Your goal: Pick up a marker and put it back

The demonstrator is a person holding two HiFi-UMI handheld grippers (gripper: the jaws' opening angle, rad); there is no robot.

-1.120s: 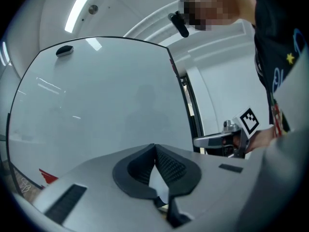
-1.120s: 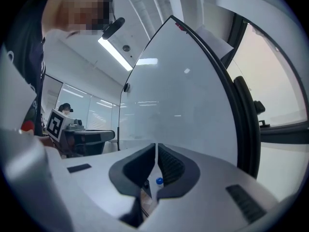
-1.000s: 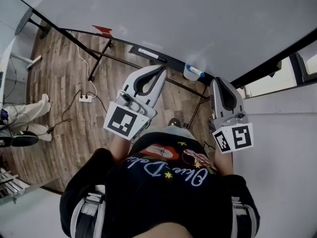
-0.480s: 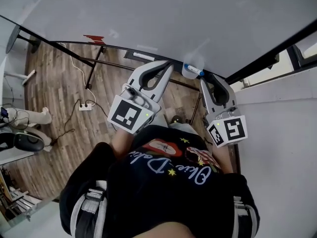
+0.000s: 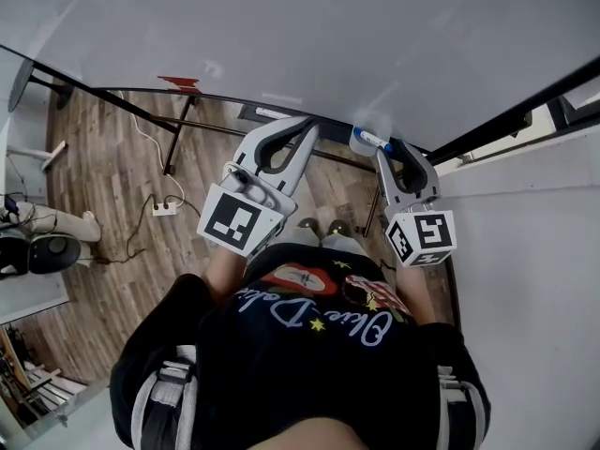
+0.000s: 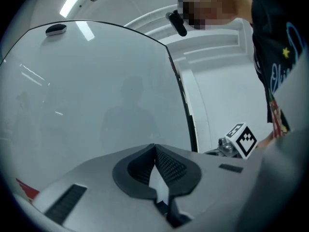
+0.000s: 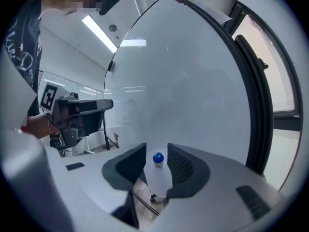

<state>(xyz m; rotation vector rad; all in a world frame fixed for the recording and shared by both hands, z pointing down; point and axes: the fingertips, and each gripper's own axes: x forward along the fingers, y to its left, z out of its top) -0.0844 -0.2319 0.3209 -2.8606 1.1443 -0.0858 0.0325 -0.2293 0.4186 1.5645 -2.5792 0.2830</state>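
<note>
**Right gripper opens up, lined up on the marker**

So the right gripper (image 7: 156, 149) has just been swinging its jaws apart, and now they're about as wide as they go. It's also sitting closer to the whiteboard's bottom edge than it was a second ago. The marker (image 7: 158, 158) shows in the gap between the jaws, blue cap facing the camera, but the pads aren't on it yet. From the head view it's sitting in a small white holder (image 5: 359, 142) on the lower rail of the whiteboard (image 5: 328, 36). To me this reads as the approach for the pick: nothing lifted yet, and the put-back half is all still to come.

The left gripper (image 6: 153, 146) is closed up with nothing in it, just hanging out beside the right one.

Other stuff: a long pale thing (image 5: 272, 113) further along the rail (can't tell if it's a second marker), a red bit (image 5: 178, 82) near the board's edge, and a power strip (image 5: 164, 209) on the wood floor.

In the way, I'd guess: the holder's wall and the board right behind the marker, so not much room to overshoot
</note>
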